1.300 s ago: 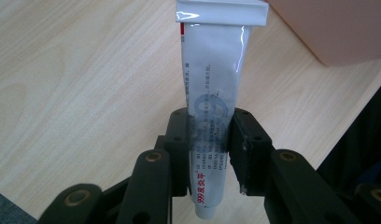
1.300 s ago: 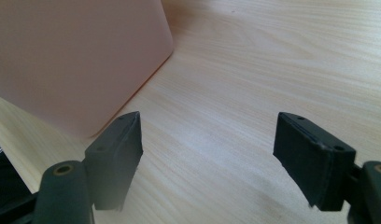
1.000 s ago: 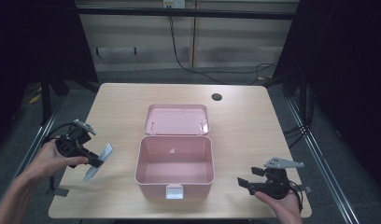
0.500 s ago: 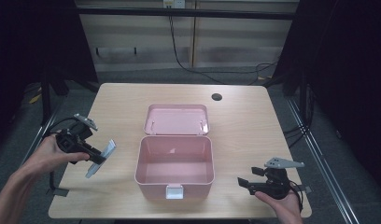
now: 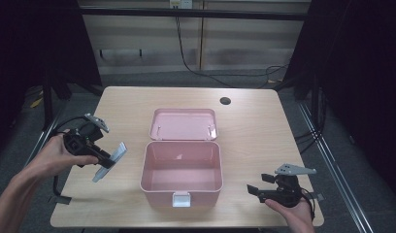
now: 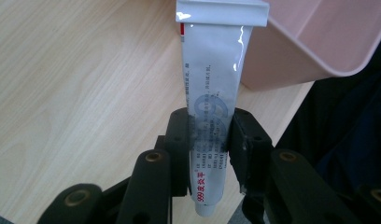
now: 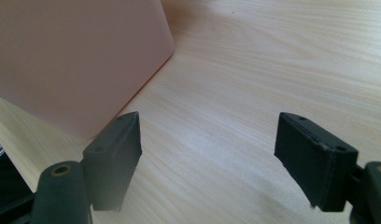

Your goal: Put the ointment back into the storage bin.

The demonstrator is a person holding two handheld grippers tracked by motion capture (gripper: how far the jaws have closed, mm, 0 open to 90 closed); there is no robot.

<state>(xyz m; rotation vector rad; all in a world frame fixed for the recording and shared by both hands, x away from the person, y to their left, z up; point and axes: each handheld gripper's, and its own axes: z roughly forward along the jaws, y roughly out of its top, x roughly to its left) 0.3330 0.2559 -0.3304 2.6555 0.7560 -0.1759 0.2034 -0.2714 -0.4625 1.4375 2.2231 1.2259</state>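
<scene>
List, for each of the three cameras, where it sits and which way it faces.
High view: above the person's side, looking forward and down on the table; forearms, both grippers.
Left gripper view: on the left gripper, along jaws clamping a tube.
Right gripper view: on the right gripper, open above wood.
All share the pink box.
</scene>
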